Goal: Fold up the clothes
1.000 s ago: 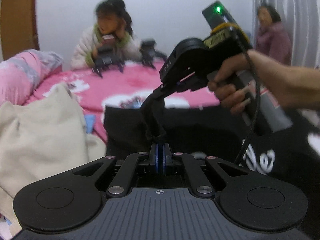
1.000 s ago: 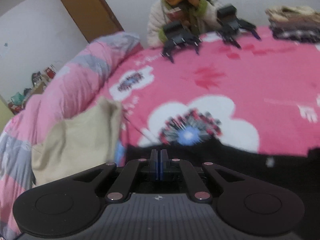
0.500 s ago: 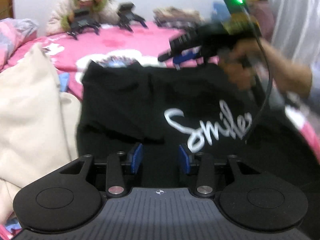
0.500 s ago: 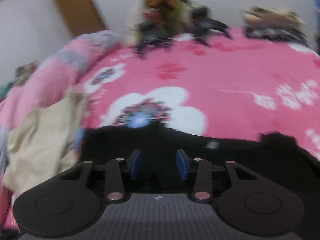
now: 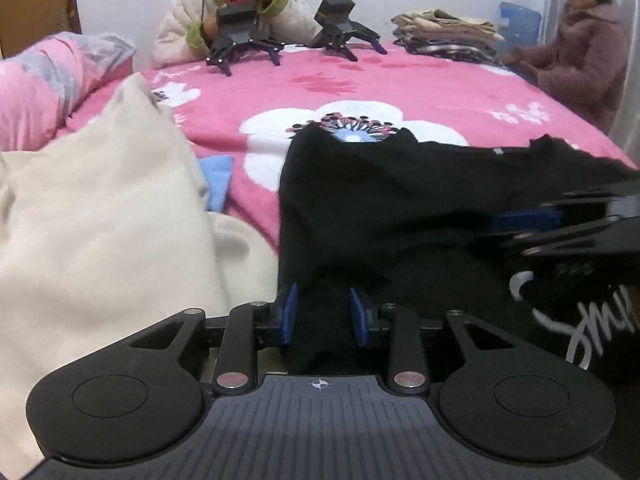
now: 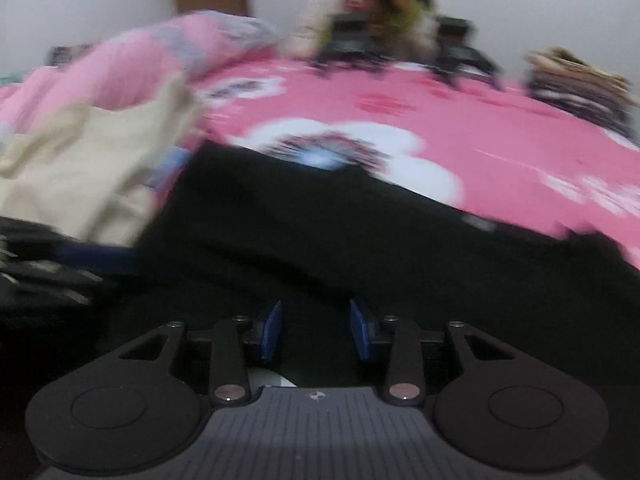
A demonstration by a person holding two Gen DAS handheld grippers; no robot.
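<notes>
1. A black T-shirt lies spread across the near part of a bed with a pink flowered cover; white lettering shows at its right side in the left wrist view
2. The left gripper is low over the near left part of the shirt; its blue-padded fingers stand apart and are closing, with black cloth between them, though the pads do not press on it
3. The right gripper sits over the shirt further right; its fingers are also parted and closing, dark cloth between them, no pinch visible; this view is blurred
4. The right gripper's blue fingers also reach in from the right edge of the left wrist view, just above the shirt
5. A cream garment is heaped just beside the shirt's left edge, with a blue piece near it
6. At the bed's far side rest two spare grippers, a stack of folded clothes, and two seated people
</notes>
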